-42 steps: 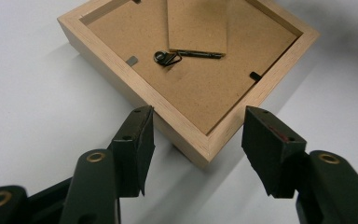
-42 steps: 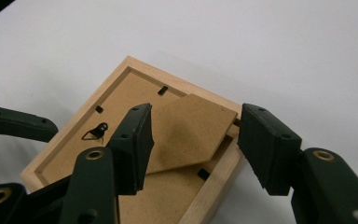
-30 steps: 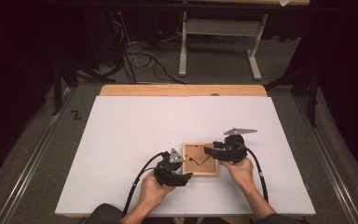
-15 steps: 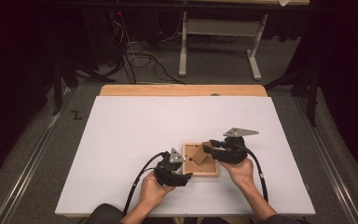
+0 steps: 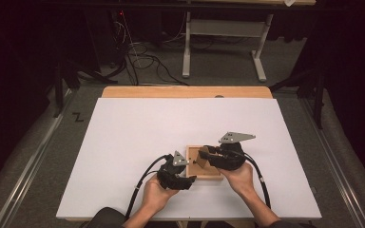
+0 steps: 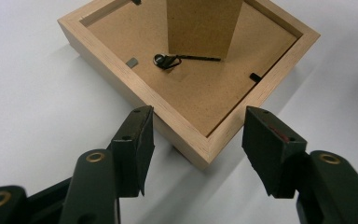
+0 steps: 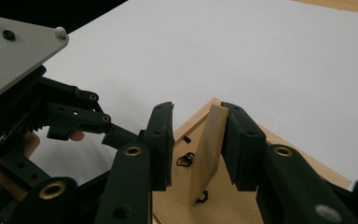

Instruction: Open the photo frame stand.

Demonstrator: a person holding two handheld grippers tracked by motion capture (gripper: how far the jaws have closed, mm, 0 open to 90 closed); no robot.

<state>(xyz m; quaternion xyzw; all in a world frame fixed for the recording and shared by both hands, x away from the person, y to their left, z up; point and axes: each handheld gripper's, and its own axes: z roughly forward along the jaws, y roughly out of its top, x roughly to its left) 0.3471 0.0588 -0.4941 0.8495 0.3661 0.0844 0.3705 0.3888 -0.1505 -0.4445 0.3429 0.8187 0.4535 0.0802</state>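
Pale wood frame [image 6: 135, 88], fibreboard back up, on my white table [image 5: 138, 133].
My left gripper [image 6: 196, 140] gapes around its corner; my right gripper [image 7: 196, 144], part-open, brackets the raised stand flap [image 7: 209, 149], one finger touching.

A picture frame [image 6: 121, 88] of pale, unvarnished wood with visible grain lay face down, its backing board [image 6: 200, 93] a matt brown fibreboard, faintly rough. The stand flap [image 7: 208, 149] was the same brown board. A small black metal clip [image 6: 164, 60] looked slightly glossy. The table [image 5: 138, 137] was covered in smooth, matt white. Both grippers' jaws were matt black plastic with brass-coloured rivets.
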